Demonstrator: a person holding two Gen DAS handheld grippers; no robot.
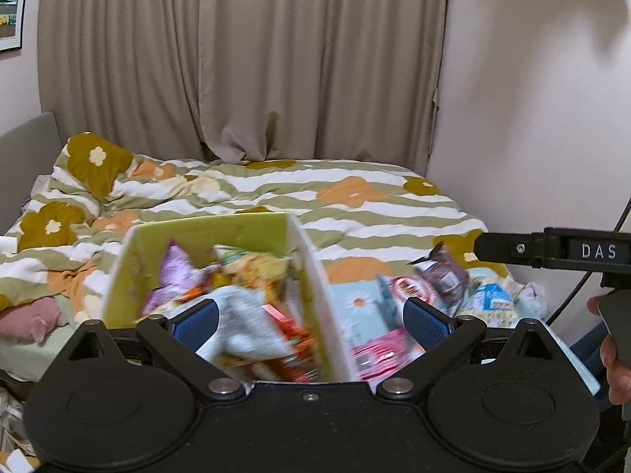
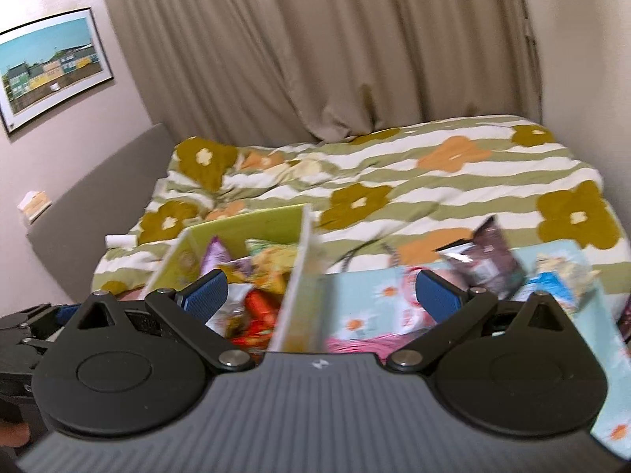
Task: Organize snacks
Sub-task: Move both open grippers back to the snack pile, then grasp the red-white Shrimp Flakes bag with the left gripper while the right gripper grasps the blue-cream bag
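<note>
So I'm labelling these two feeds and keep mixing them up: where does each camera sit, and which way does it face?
Left wrist: sits on the left gripper, facing the bed and curtain over the green snack box; its open blue-padded fingers, the right gripper's arm and a hand show.
Right wrist: sits on the right gripper, facing the same way from further right, angled left to a framed picture; its open fingers show, the left gripper at lower left.
Shared: box, dark snack packet, bed, curtain.

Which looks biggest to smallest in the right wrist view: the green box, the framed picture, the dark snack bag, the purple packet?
1. Green box, though it sits nearest the camera.
2. Framed picture, fairly close in apparent size.
3. Dark snack bag.
4. Purple packet, partly hidden inside the box.
</note>
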